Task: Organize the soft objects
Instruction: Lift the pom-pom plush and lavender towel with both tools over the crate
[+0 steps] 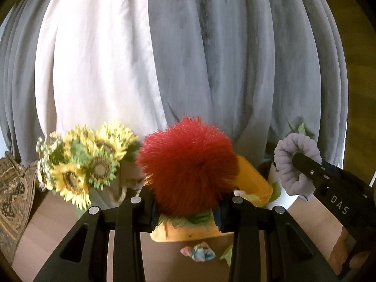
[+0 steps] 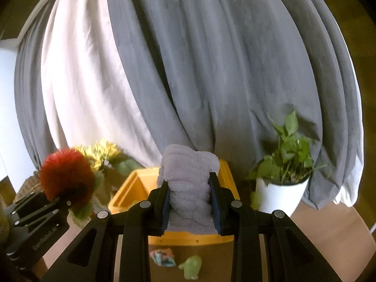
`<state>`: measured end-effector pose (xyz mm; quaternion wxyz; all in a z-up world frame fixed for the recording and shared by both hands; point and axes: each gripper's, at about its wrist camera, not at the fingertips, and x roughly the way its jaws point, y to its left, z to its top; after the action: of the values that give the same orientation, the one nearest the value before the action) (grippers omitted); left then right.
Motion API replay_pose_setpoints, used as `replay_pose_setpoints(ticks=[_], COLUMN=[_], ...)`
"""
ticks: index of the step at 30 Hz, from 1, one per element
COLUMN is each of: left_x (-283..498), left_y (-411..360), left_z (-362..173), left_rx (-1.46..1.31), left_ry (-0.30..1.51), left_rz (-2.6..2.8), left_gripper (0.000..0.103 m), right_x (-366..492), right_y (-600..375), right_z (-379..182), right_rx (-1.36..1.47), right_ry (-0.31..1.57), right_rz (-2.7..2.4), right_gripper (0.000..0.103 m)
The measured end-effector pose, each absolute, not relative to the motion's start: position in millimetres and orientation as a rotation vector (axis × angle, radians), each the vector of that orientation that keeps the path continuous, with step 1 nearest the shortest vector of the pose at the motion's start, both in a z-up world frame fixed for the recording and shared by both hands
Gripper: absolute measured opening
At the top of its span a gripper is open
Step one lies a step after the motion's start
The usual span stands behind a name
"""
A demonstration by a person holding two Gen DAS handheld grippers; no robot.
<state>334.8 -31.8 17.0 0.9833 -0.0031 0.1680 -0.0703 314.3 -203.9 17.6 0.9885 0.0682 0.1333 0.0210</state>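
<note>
Red pompom [image 1: 188, 164]: long, fluffy fur fibres, matt. Lilac scrunchie [image 2: 190, 188]: ribbed plush cloth, soft nap. Yellow bin [image 2: 131, 195]: smooth plastic, slight sheen. Gripper fingers [image 1: 131, 221]: matt black, with shiny metal pins. Far curtain [image 1: 235, 58]: grey woven cloth, matt. Tabletop [image 2: 329, 230]: smooth wood look.

So there's a brown wooden table [image 2: 333, 239] with a yellow bin [image 2: 131, 195] sitting on it, a small multicolored soft toy [image 2: 162, 257] and a green plush [image 2: 191, 267] lying just in front of the bin, and a white potted plant [image 2: 278, 193] off to the right.
</note>
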Motion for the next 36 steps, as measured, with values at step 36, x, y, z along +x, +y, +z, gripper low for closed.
replay_pose_setpoints(ticks=[36], left_x=[461.9], left_y=[-47.9], left_z=[-7.5], left_rx=[0.037], left_ry=[0.402], left_rz=[-0.168], left_gripper=[0.035], right_x=[437.0], right_y=[-209.1], right_z=[1.7], right_rx=[0.111], right_ry=[0.337], right_rz=[0.046], right_gripper=[0.031])
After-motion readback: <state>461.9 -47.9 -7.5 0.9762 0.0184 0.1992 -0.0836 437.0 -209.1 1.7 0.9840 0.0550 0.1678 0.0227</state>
